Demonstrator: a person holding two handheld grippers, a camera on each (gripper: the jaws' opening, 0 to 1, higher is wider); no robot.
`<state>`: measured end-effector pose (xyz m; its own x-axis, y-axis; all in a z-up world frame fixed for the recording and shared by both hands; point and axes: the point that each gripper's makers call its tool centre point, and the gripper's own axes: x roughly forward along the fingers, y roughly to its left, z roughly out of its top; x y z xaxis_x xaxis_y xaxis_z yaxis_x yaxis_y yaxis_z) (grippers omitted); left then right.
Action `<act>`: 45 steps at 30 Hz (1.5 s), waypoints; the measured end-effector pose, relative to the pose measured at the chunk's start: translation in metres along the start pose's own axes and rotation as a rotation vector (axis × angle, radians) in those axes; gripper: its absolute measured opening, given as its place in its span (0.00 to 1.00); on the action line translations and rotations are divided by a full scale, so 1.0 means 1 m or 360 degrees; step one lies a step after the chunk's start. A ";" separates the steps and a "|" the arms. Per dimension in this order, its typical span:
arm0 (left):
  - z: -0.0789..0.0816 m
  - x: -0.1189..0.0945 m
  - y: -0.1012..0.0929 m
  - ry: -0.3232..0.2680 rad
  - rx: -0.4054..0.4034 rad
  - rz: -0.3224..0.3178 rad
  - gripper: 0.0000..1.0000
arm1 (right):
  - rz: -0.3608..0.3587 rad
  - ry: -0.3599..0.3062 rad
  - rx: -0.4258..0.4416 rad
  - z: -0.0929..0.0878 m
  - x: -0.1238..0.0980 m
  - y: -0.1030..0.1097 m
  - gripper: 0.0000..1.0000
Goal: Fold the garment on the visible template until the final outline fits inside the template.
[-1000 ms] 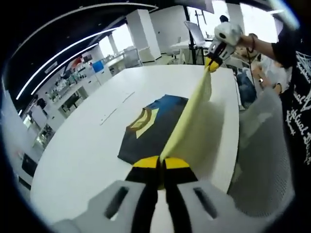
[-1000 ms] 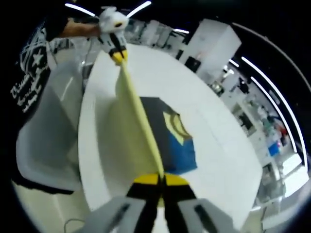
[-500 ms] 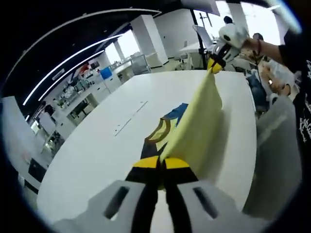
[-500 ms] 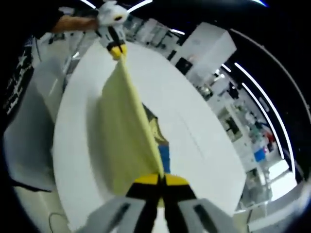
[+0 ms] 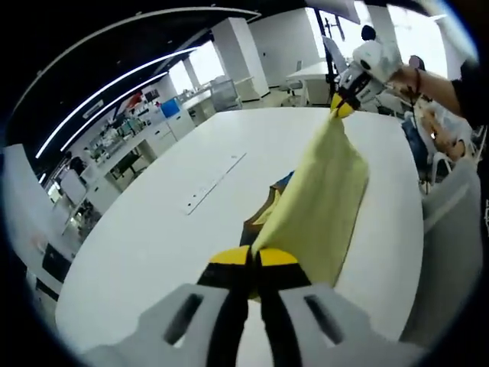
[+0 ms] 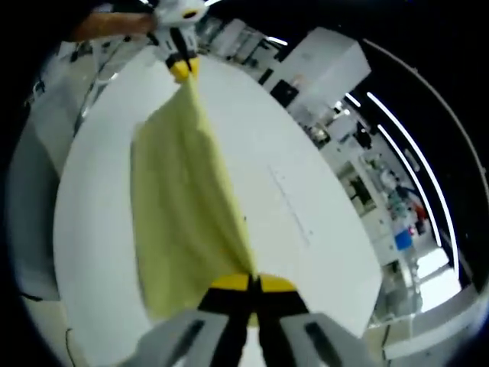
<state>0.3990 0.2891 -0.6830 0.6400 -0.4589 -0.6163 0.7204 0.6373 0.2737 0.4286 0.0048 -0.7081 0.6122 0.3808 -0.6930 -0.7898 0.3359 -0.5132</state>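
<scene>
Left gripper view: both grippers' fingers (image 5: 253, 257) clenched the yellow garment (image 5: 317, 202) over a white worktop (image 5: 153, 237) — hiding most of the template (image 5: 263, 218).

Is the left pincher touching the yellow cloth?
Touching. The left gripper view shows the left gripper shut on the yellow cloth's corner.
</scene>
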 end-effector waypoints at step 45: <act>-0.111 0.136 0.037 0.0253 -0.0320 -0.0048 0.02 | 0.0320 0.0221 0.0218 -0.056 0.145 0.016 0.00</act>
<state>0.4830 0.3189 -0.8389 0.5577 -0.3867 -0.7345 0.6608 0.7423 0.1109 0.5021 0.0173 -0.8451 0.4251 0.3330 -0.8417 -0.8767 0.3826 -0.2915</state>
